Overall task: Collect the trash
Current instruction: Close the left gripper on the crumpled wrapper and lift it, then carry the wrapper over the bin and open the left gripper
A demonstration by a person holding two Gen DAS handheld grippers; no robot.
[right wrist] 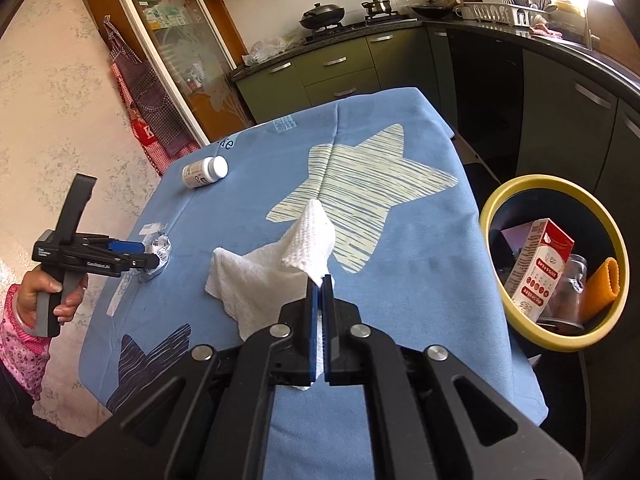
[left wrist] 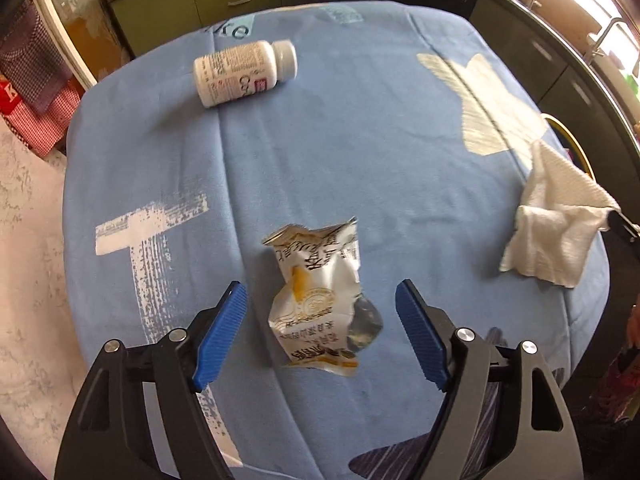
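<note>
A crumpled white and yellow snack wrapper (left wrist: 320, 296) lies on the blue tablecloth (left wrist: 360, 140). My left gripper (left wrist: 320, 292) is open, its blue fingers on either side of the wrapper. The left gripper also shows in the right wrist view (right wrist: 154, 258), at the wrapper (right wrist: 159, 254). My right gripper (right wrist: 321, 280) is shut on a white paper towel (right wrist: 280, 272), which is lifted at one end; the towel also shows in the left wrist view (left wrist: 556, 224). A white pill bottle (left wrist: 244, 72) lies on its side at the far left of the table.
A yellow-rimmed trash bin (right wrist: 492, 208) stands right of the table, holding a red and white carton (right wrist: 536, 272), a clear jar and an orange cloth. Green kitchen cabinets (right wrist: 336, 68) and a dark counter run behind and to the right.
</note>
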